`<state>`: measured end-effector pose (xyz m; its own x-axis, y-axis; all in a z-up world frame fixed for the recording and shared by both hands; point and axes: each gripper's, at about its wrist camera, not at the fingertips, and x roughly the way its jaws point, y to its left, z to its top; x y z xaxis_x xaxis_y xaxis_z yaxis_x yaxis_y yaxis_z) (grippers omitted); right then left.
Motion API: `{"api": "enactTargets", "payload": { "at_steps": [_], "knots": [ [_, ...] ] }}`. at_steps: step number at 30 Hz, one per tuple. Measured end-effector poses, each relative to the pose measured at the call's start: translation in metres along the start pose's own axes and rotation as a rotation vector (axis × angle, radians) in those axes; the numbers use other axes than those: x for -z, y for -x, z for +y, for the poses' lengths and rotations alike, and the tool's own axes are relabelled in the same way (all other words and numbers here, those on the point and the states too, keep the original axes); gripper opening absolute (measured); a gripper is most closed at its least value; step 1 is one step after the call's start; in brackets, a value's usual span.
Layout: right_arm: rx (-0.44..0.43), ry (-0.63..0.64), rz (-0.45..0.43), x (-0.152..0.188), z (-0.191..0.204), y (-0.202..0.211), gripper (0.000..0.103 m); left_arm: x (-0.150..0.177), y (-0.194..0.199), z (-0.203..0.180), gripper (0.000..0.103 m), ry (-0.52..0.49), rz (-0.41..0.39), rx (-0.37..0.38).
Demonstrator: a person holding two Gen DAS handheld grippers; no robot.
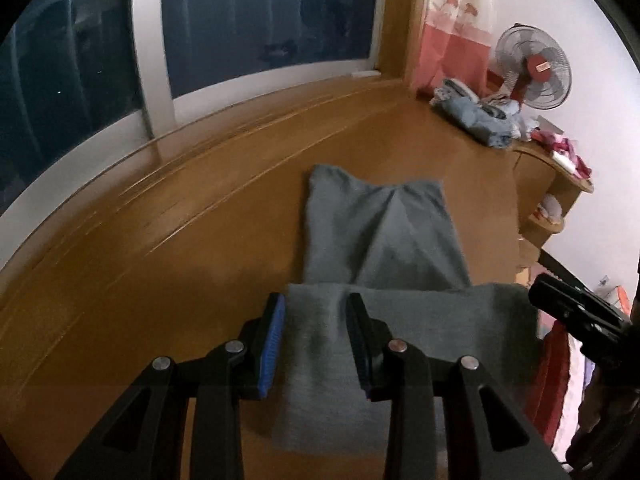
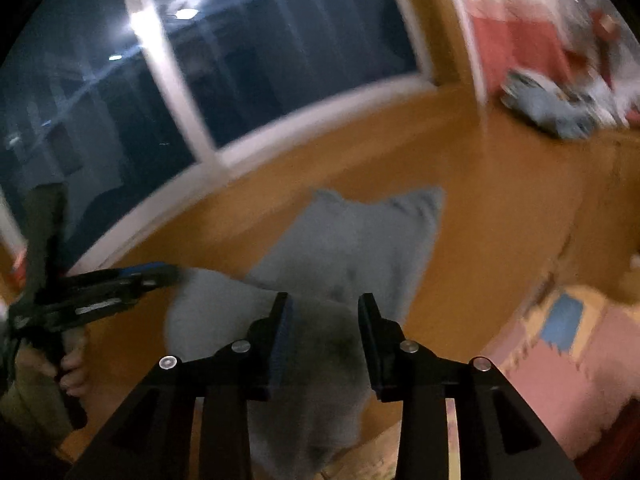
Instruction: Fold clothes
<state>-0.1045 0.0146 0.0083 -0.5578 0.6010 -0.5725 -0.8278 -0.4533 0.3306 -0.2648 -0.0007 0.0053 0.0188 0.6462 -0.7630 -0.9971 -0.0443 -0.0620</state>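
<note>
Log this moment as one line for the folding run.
grey garment half folded on wooden surface | left tongs open | right tongs open

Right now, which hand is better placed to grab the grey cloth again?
Probably left. The left tool stands open over the grey cloth's folded edge; the right tool's view is blurred.

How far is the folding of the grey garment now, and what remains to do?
Done, it seems: the near part of the grey garment already lies folded across itself on the wooden surface. In hand: both tongs, left and right, stand open over that fold; neither pinches cloth. Left: probably another fold, and the blue clothes near the fan wait unsorted.
</note>
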Motion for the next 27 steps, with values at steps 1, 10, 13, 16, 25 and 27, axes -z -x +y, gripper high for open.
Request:
{"api": "enactTargets", "payload": {
  "at_steps": [1,10,13,16,25,27],
  "knots": [
    [-0.039,0.026,-0.001,-0.001,0.006,0.002,0.035,0.000,0.000,-0.004,0.030,-0.009,0.008,0.019],
    [0.019,0.029,0.211,0.022,-0.007,-0.074,0.035,-0.001,-0.066,-0.011,0.046,-0.073,0.125,0.042],
    [-0.002,-0.048,0.203,0.026,-0.022,-0.083,0.035,-0.001,-0.079,-0.005,0.051,-0.088,0.157,0.096],
    [0.017,-0.058,0.204,0.026,-0.021,-0.082,0.035,-0.001,-0.086,0.001,0.056,-0.100,0.158,0.127],
    [0.102,-0.065,0.173,0.012,-0.012,-0.064,0.038,0.002,-0.072,0.016,0.067,-0.064,0.115,0.136],
    [0.117,-0.066,0.152,0.013,-0.012,-0.049,0.042,0.004,-0.060,0.020,0.066,-0.062,0.107,0.125]
  ]
}}
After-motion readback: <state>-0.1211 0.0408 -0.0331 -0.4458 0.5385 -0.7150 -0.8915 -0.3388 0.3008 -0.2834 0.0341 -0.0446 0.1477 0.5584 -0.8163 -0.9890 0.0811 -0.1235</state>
